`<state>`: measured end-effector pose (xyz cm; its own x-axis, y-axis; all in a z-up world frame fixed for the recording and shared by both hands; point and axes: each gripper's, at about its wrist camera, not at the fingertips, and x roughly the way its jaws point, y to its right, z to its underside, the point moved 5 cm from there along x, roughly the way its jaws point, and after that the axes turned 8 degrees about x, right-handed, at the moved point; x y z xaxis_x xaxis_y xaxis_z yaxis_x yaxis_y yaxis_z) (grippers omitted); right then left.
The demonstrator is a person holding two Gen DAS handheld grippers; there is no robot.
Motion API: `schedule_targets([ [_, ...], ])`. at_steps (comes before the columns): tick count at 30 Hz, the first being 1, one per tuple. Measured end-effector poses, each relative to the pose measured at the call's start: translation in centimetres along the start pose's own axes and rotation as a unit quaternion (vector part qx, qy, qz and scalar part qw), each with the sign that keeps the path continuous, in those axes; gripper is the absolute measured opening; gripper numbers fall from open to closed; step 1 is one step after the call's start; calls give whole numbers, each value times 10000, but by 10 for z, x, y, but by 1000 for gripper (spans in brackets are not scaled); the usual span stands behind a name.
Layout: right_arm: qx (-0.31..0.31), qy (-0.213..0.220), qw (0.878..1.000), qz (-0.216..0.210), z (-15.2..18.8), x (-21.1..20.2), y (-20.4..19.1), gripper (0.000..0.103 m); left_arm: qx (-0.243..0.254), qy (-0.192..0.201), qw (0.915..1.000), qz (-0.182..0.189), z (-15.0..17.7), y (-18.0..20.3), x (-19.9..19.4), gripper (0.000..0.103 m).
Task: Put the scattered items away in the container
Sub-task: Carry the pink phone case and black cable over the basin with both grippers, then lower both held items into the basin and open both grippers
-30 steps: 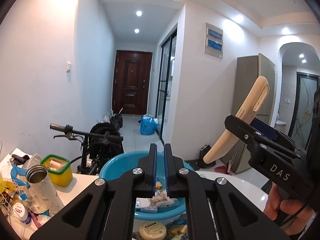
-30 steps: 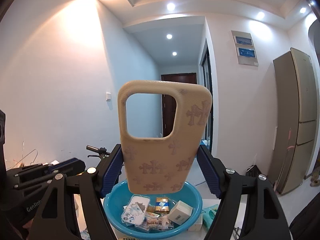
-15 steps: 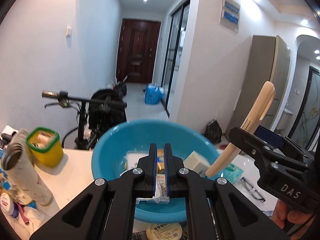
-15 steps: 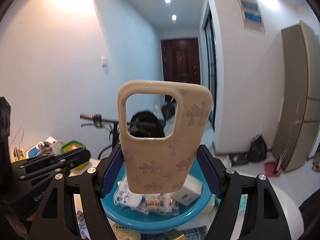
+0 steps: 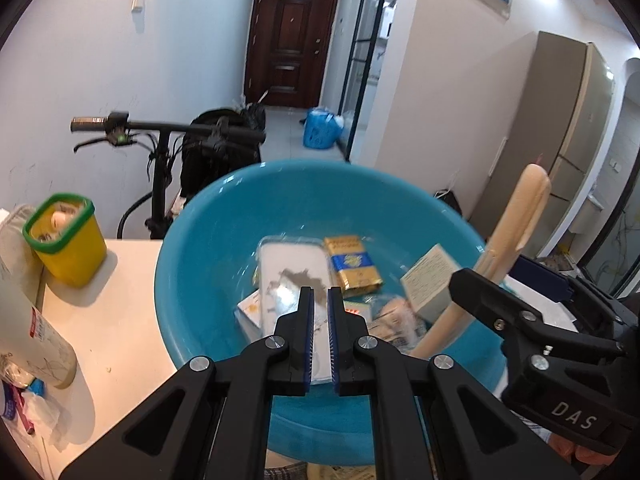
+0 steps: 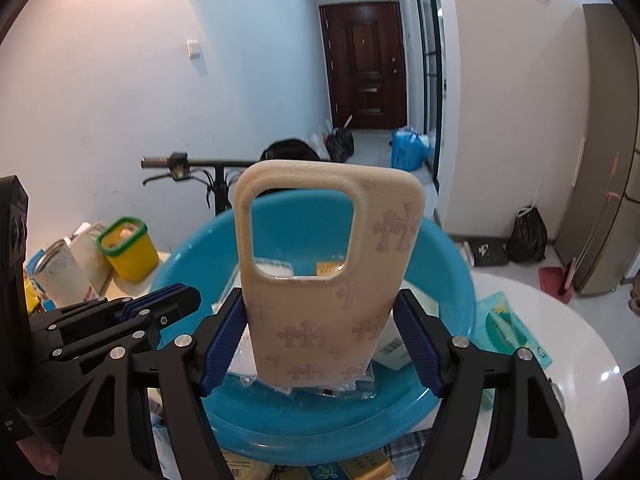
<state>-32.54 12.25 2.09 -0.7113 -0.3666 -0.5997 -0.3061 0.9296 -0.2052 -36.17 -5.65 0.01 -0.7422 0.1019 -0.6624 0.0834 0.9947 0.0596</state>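
Now your right tool (image 6: 320, 344) is clamped across the lower sides of the beige cross-patterned phone case (image 6: 326, 276), holding it upright at frame centre over the round turquoise plastic basin (image 6: 452, 264), presumably so it drops clear of the rim. Its long axis runs vertically, camera cutout uppermost, patterned back facing the lens. Your left tool (image 5: 319, 308) hovers over the basin, fingers nearly together, gripping nothing, likely on standby. Small boxes lie inside.

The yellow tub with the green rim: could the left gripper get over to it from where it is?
Probably yes. The yellow tub stands apart on the white table, left of the blue basin, and the left gripper is shut and holds nothing. Nothing stands between them.
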Motion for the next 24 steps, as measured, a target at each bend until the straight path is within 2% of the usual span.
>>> schedule_targets([
  [5,-81,-303,9995,62,8,18,4,73,-104,-338,9994,-61,11,-10,23,8],
  [11,-73,-441,9989,136,15,29,6,73,-176,-561,9982,-87,18,-16,38,8],
  [15,-33,-523,9985,146,16,34,9,73,-181,-607,9979,-101,20,-17,40,8],
  [19,-28,-798,9968,-9,21,42,8,74,-215,-592,9979,-148,18,-18,38,8],
  [20,21,-784,9969,-26,20,41,9,77,-249,-580,9979,-122,17,-19,37,9],
  [21,54,-745,9972,-7,19,40,9,83,-264,-572,9979,-119,16,-20,36,13],
  [22,59,-687,9976,23,18,38,9,86,-281,-545,9981,-114,16,-20,34,28],
  [23,44,-623,9980,50,17,36,9,87,-302,-489,9982,-151,14,-22,31,55],
  [24,22,-574,9983,78,15,34,9,87,-326,-404,9983,-255,12,-23,28,69],
])
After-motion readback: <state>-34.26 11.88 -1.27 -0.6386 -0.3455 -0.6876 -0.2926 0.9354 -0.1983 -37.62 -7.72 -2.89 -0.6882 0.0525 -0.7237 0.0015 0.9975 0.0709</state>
